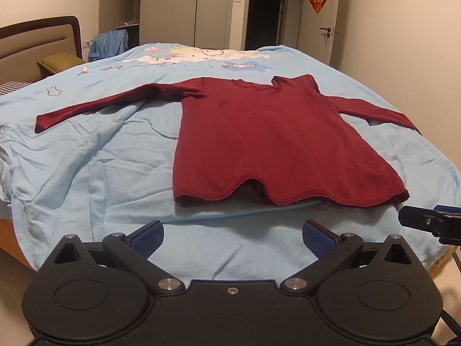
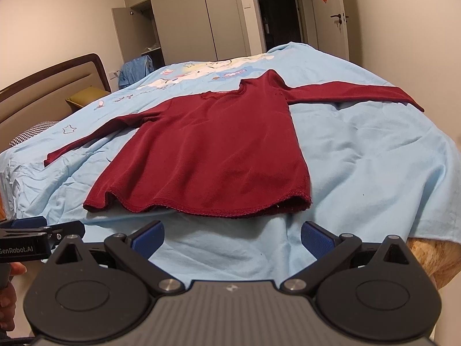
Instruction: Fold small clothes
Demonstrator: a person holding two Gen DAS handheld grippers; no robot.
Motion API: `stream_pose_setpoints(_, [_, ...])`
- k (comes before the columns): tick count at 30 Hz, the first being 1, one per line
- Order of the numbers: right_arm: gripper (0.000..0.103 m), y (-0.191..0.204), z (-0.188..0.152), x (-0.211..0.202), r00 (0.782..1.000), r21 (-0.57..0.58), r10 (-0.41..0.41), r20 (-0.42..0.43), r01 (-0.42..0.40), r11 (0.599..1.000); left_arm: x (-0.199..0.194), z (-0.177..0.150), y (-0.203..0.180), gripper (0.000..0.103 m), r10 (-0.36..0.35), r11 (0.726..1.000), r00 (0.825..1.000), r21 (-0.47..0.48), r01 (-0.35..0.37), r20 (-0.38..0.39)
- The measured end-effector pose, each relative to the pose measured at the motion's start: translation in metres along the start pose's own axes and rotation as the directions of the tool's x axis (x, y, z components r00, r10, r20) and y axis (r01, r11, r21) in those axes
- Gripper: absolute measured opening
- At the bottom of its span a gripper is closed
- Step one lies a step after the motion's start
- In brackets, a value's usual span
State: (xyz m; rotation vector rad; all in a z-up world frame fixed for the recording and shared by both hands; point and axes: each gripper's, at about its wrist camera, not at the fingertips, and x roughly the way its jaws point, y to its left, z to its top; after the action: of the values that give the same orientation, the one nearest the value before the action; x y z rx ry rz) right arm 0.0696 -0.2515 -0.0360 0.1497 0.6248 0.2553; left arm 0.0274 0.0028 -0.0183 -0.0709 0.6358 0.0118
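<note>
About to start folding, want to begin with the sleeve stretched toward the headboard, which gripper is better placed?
Left gripper, probably: the shirt lies right of its centre, putting that sleeve on its side.

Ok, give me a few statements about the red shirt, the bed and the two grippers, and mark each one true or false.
1. The dark red shirt lies spread flat on the light blue bedsheet. True.
2. Both sleeves are folded across the body. False: each stretches outward to its side.
3. The left gripper is open and holds nothing. True.
4. The right gripper is clamped on the hem. False: it is open, short of the hem.
</note>
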Motion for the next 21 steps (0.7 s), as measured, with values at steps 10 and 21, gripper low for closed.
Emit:
stream_pose_setpoints(10, [0.103,-0.004,0.002,0.013,0.999,0.015,-0.008,-0.035,0.008,1.000,0.015,0.007,-0.001,0.102,0.009,1.000,0.999,0.000,-0.009,-0.031])
stream_pose_setpoints(21, [0.103,-0.011,0.008,0.030,0.997,0.036,-0.008,-0.072,0.010,0.999,0.033,0.032,-0.006,0.102,0.009,1.000,0.999,-0.010,-0.009,-0.037])
